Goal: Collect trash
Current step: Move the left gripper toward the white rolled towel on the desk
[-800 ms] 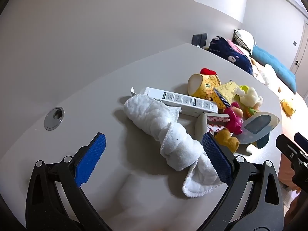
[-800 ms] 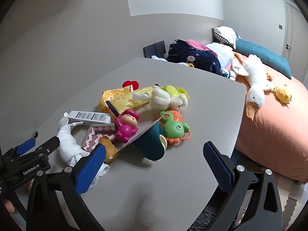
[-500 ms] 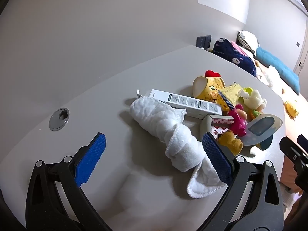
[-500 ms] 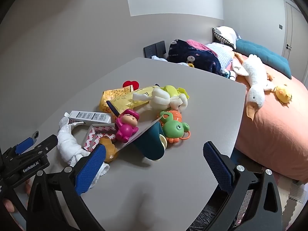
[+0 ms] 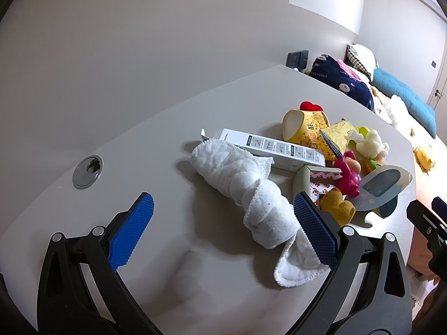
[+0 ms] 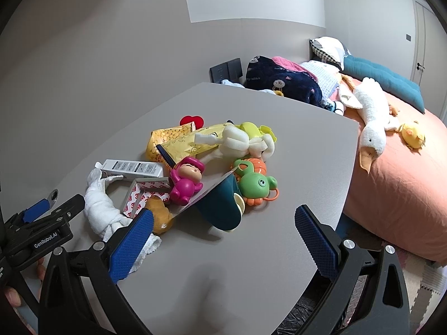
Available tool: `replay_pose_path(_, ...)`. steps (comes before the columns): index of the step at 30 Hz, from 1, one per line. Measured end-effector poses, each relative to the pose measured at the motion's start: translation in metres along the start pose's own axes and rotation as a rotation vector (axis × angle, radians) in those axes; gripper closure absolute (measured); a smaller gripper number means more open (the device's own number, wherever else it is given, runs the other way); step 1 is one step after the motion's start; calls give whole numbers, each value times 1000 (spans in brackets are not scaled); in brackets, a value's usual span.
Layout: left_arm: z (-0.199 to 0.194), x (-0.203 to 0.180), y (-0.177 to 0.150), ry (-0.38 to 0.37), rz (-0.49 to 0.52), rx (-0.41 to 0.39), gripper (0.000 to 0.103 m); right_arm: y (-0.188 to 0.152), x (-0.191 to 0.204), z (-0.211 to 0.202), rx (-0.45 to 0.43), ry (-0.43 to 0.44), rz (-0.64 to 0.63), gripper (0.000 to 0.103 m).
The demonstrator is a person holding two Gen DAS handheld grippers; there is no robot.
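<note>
Big grey table [image 6: 251,251] fills the shot, litter and toys heaped mid-surface. Left gripper [image 5: 223,220] hovers with fingers spread wide, nothing between them but tabletop and the twisted white towel [image 5: 245,184]. Right gripper [image 6: 223,237] likewise gaping and empty. The teal cup [image 6: 220,209] lies tipped, its mouth covered by a grey card, contents hidden. Yellow paper cup [image 5: 304,125] lies on its side beside the long white box [image 5: 273,148]. The 3M carton [image 6: 142,195] sits partly buried under the pink figure [image 6: 185,180].
</note>
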State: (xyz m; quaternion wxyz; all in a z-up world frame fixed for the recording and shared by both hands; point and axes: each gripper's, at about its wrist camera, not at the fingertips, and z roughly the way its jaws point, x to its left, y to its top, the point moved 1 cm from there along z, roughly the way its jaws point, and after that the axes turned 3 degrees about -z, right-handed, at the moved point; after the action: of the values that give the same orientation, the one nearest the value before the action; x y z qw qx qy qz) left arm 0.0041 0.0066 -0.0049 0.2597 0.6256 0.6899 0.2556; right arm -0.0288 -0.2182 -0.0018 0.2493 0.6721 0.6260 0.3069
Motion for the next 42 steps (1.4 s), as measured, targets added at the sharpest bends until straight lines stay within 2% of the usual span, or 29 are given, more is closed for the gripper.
replay_pose_path(42, 2, 0, 0, 14, -5, 17, 6, -2, 1, 2, 5, 14, 4, 2)
